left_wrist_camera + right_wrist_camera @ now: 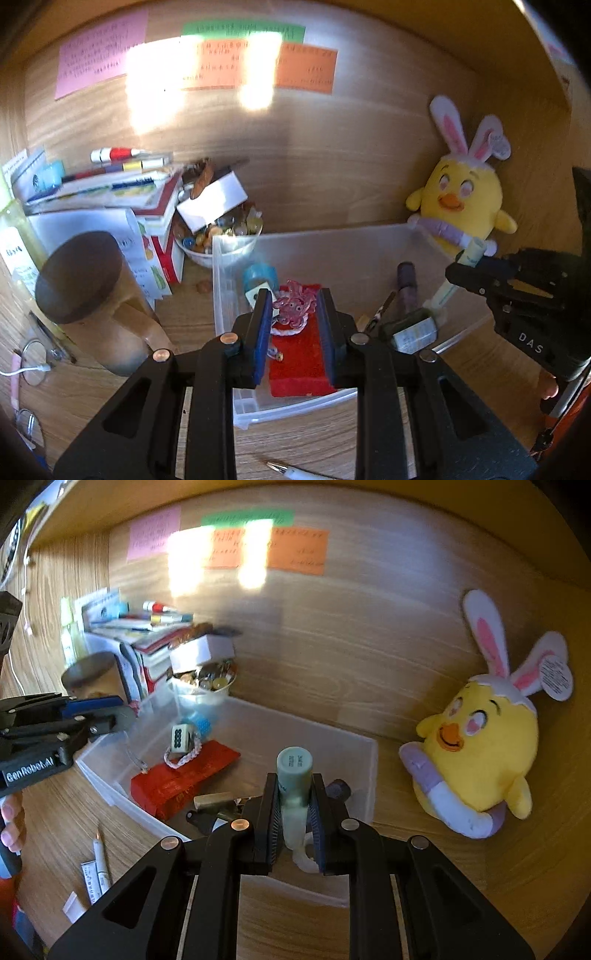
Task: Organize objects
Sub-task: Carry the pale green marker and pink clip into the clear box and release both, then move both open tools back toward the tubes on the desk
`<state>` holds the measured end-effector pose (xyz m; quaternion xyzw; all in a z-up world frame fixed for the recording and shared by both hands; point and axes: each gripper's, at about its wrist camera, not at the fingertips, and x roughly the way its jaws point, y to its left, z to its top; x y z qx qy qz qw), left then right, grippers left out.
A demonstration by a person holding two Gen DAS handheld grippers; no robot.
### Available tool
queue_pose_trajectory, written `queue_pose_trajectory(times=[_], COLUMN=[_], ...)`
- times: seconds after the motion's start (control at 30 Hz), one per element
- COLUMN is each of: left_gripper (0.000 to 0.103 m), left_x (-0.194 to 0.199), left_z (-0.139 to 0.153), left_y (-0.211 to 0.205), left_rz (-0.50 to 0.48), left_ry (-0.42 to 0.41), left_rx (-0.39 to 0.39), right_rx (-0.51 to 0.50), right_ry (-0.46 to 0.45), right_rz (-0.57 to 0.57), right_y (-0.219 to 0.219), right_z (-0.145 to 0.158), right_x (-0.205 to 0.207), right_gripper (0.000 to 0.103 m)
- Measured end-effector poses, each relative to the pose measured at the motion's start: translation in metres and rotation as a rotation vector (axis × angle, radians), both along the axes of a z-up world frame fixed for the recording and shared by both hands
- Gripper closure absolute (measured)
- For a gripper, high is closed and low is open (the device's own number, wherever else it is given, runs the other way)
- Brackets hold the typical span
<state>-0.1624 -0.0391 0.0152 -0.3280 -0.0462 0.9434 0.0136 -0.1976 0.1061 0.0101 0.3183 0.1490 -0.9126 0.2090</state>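
A clear plastic bin (351,251) (314,722) stands on the wooden desk. In it lie a red packet (303,354) (177,786), a tile keychain with a braided loop (183,740), a blue tape roll (260,275) and a purple cylinder (406,284). My left gripper (294,295) (122,714) hovers over the bin's left part, shut on a pink octopus charm (293,306). My right gripper (294,779) (461,267) is over the bin's right side, shut on a pale green tube (293,771) (471,253) that stands cap up between the pads.
A yellow chick plush with bunny ears (461,199) (480,746) leans in the right corner. At the left stand a lidded wooden mug (81,277), stacked books (122,192) and a bowl of trinkets (221,236). A pen (101,860) lies near the desk's front.
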Motion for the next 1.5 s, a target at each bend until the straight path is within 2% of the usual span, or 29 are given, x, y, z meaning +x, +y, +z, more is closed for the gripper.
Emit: queue_pose_trajectory(times=[0.23,0.33,0.37,0.4,0.47,0.53,0.67,0.8,0.93,1.03,1.27,1.5], left_gripper=[0.078,0.074,0.073,0.071,0.063,0.053,0.048,0.035,0.025,0.015,0.011,0.011], left_x=[-0.005,-0.004,-0.003,-0.003,0.0,0.003,0.01,0.018,0.032,0.047,0.076,0.104], left_z=[-0.012,-0.014,-0.015,-0.014,-0.013,-0.01,-0.004,0.001,0.004,0.003,-0.007,-0.026], left_y=[0.001,0.001,0.002,0.002,0.003,0.003,0.006,0.01,0.014,0.017,0.02,0.02], left_rz=[-0.021,-0.033,-0.037,-0.038,-0.041,-0.037,-0.044,-0.043,-0.048,-0.046,-0.039,-0.017], left_ry=[-0.025,-0.03,-0.033,-0.031,-0.02,-0.006,0.011,0.023,0.032,0.033,0.008,-0.045], left_rx=[0.004,0.005,0.003,0.0,-0.005,-0.007,-0.014,-0.026,-0.045,-0.058,-0.08,-0.077], right_rx=[0.019,0.002,-0.001,-0.004,-0.013,-0.022,-0.043,-0.07,-0.094,-0.109,-0.132,-0.167], right_ry=[-0.043,-0.079,-0.086,-0.088,-0.087,-0.089,-0.09,-0.088,-0.09,-0.1,-0.131,-0.213], right_rz=[0.05,0.078,0.081,0.081,0.083,0.087,0.083,0.083,0.093,0.1,0.127,0.124], right_y=[-0.028,-0.036,-0.038,-0.04,-0.04,-0.039,-0.032,-0.018,-0.005,0.005,0.024,0.04], right_z=[-0.01,-0.013,-0.014,-0.015,-0.015,-0.013,-0.008,-0.003,0.001,0.0,-0.012,-0.042], right_x=[-0.011,-0.014,-0.015,-0.015,-0.012,-0.01,-0.003,0.01,0.025,0.038,0.077,0.109], right_gripper=[0.088,0.08,0.074,0.067,0.061,0.061,0.056,0.044,0.039,0.029,0.025,0.024])
